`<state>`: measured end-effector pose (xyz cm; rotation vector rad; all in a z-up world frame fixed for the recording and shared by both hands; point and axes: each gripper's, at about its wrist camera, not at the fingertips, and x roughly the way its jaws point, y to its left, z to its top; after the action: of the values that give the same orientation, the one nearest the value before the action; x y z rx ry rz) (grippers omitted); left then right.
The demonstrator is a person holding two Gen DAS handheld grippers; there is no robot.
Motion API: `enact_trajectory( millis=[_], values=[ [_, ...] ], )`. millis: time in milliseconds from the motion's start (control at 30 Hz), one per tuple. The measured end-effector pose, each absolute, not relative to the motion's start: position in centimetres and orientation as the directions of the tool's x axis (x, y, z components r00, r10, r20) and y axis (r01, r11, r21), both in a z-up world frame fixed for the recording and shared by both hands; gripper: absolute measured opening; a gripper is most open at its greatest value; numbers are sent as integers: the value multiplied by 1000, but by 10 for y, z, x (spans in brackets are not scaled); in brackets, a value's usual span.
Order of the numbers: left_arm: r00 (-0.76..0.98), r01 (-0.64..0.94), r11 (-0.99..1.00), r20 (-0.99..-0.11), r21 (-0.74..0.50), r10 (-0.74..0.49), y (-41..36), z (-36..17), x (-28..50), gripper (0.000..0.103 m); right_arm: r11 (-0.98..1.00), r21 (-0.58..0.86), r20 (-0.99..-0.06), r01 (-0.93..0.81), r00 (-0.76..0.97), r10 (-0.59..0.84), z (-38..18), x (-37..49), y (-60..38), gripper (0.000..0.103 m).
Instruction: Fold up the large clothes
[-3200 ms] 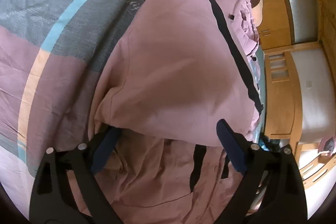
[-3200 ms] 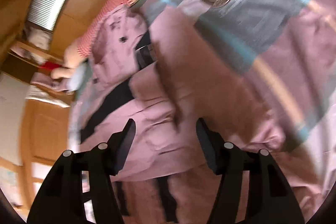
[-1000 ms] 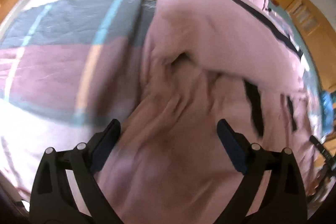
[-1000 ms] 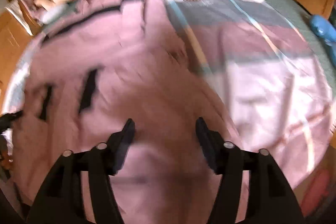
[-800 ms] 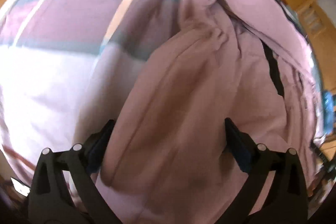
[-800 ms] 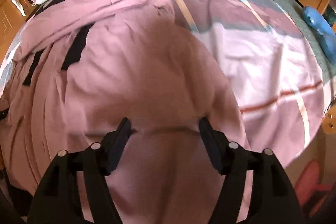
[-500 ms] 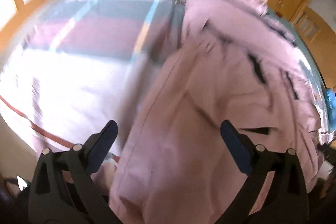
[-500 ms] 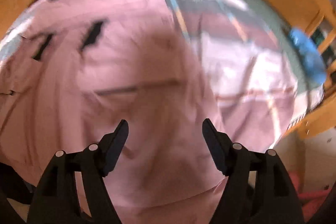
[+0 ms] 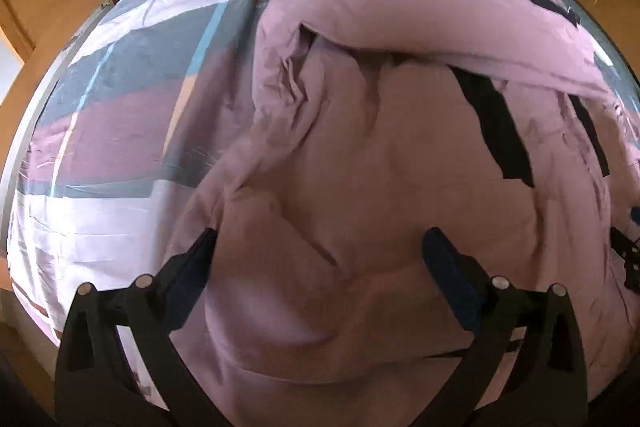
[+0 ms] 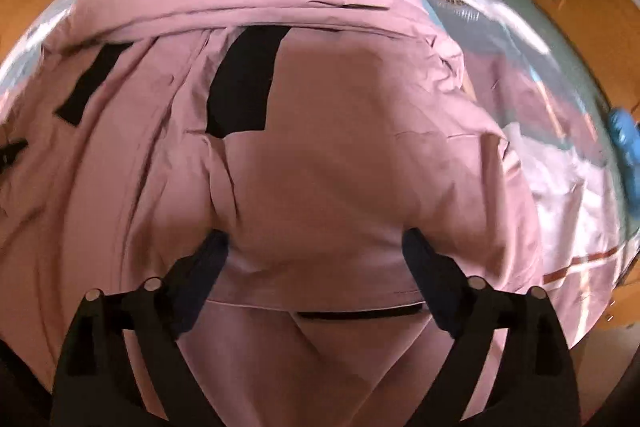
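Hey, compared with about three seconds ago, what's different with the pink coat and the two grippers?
Both cameras have pulled back from the pink coat: the far fold filled the views before, and now the coat's whole spread on the striped bedspread shows, its near end between each pair of fingers. The left gripper and right gripper stay wide open, gripping nothing. The fold across the far end looks unchanged.

Both grippers point toward twelve o'clock with jaws spread wide and nothing between them: the left gripper (image 9: 318, 253) shows its fingertips at about eight and four o'clock, and the right gripper (image 10: 316, 253) mirrors that spread in its own view.
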<state>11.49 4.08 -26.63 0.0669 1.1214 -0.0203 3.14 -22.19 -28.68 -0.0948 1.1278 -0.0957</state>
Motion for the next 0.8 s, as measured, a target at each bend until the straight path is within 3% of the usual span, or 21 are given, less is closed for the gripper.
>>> enact_trajectory(
  millis=[133,267,467,667,767,800],
  values=[
    [463,39,999,-886,14,-6,46,-252,110,101,994,-106,-916,18,389,-104,-276,32,-222,93],
    [543,29,998,-837,-62,-67,55,-214,114,101,999,39,-907,-2,420,36,-251,38,-231,93],
    [539,59,994,-835,-94,-111,41,-185,180,101,990,140,-862,11,493,116,-200,114,-238,93],
    [554,30,998,-831,-46,-55,29,-204,241,101,994,112,-835,-21,540,105,-184,211,-213,93],
    [493,-11,1000,-870,-24,-15,36,-227,265,101,998,61,-865,10,499,48,-214,258,-207,93],
    [455,-22,999,-890,-36,-22,39,-234,272,101,999,22,-889,26,457,8,-229,266,-206,98]
  ],
)
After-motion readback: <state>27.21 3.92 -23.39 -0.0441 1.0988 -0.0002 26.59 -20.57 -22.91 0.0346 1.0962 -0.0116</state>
